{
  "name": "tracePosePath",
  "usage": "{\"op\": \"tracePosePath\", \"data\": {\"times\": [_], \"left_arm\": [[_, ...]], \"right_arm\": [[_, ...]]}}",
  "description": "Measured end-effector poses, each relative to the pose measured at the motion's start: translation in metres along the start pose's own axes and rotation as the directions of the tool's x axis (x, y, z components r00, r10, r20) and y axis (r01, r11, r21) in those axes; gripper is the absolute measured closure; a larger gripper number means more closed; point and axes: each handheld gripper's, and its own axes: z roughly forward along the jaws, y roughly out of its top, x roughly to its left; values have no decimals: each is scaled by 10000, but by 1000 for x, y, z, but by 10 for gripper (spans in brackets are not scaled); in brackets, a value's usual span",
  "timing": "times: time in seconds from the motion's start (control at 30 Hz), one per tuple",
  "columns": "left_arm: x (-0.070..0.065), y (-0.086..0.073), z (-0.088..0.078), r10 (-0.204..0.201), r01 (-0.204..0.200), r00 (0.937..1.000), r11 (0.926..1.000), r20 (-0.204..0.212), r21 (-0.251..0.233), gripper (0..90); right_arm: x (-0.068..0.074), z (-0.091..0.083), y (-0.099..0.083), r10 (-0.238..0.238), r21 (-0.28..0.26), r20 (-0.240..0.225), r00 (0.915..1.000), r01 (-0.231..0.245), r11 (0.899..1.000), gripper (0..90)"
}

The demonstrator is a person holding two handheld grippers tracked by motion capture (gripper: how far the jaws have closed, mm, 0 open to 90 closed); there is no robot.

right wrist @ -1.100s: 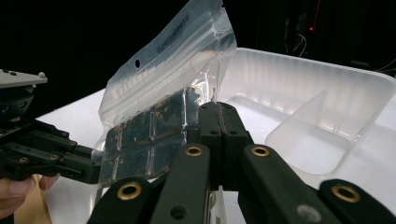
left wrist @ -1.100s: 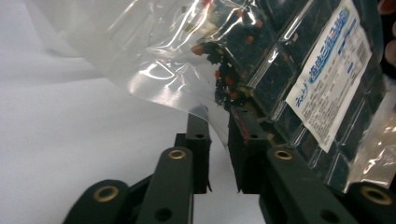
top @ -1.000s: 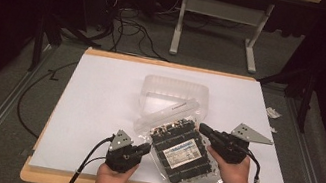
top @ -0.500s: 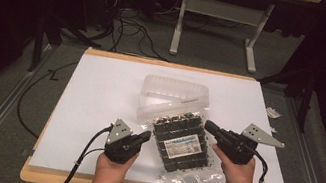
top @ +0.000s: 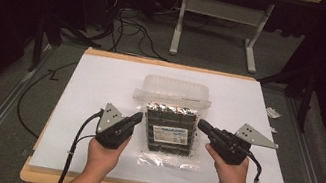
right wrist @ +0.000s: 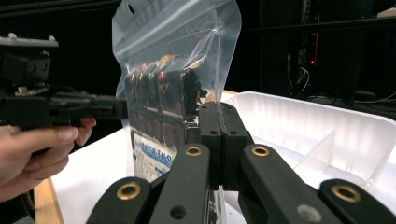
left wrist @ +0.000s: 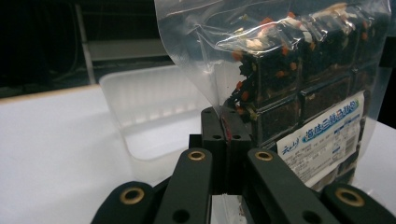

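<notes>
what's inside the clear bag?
The bag holds a grid of dark blocks flecked with orange and white bits, with a white-and-blue label on its front. The label hides the blocks behind it.

The clear bag (left wrist: 299,79) of dark snack blocks runs past the top and right edges in the left gripper view, its label (left wrist: 322,140) print too small to read, and it hides part of the plastic tray (top: 177,88) behind it.

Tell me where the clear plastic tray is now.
In the high view, the clear plastic tray lies mid-table on the white sheet, just behind the snack bag.
</notes>
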Motion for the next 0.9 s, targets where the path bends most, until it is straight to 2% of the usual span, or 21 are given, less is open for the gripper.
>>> {"op": "tracePosePath", "data": {"times": [0.1,0.17,0.27,0.4,0.63,0.7,0.73,0.77,0.8,0.83,0.9], "left_arm": [[0,-3,1,312,-314,9994,9994,-130,-167,900],[0,-7,1,343,-346,9993,9992,-137,-209,900],[-2,-21,2,550,-555,9983,9982,-189,-236,900],[-7,-26,-1,747,-749,9972,9962,-59,-444,900],[-10,-30,-3,665,-651,9976,9953,177,-711,900],[-11,-31,-5,730,-709,9970,9948,260,-732,899],[-12,-32,-7,826,-804,9962,9938,261,-772,899],[-12,-32,-7,826,-804,9962,9938,261,-772,897],[-15,-32,-9,856,-833,9960,9933,255,-800,895],[-15,-32,-9,856,-833,9960,9933,255,-800,894],[-16,-32,-9,845,-823,9961,9934,243,-799,890]], "right_arm": [[1,2,-1,-16,-13,29,10000,16,10000,900],[1,2,-3,-98,39,89,9999,97,9999,900],[1,2,-13,-186,254,207,9996,181,9995,900],[1,-2,-20,-154,361,260,9995,144,9992,898],[2,-9,-26,-213,399,301,9993,201,9990,885],[3,-12,-27,-193,377,164,9997,187,9991,876],[2,-14,-28,-305,436,-28,9995,306,9986,826],[2,-14,-28,-305,436,-28,9995,306,9986,826],[2,-14,-28,-387,581,-265,9989,402,9975,757],[2,-14,-28,-387,581,-265,9989,402,9975,757],[1,-13,-29,-353,696,-686,9970,401,9968,674]]}}
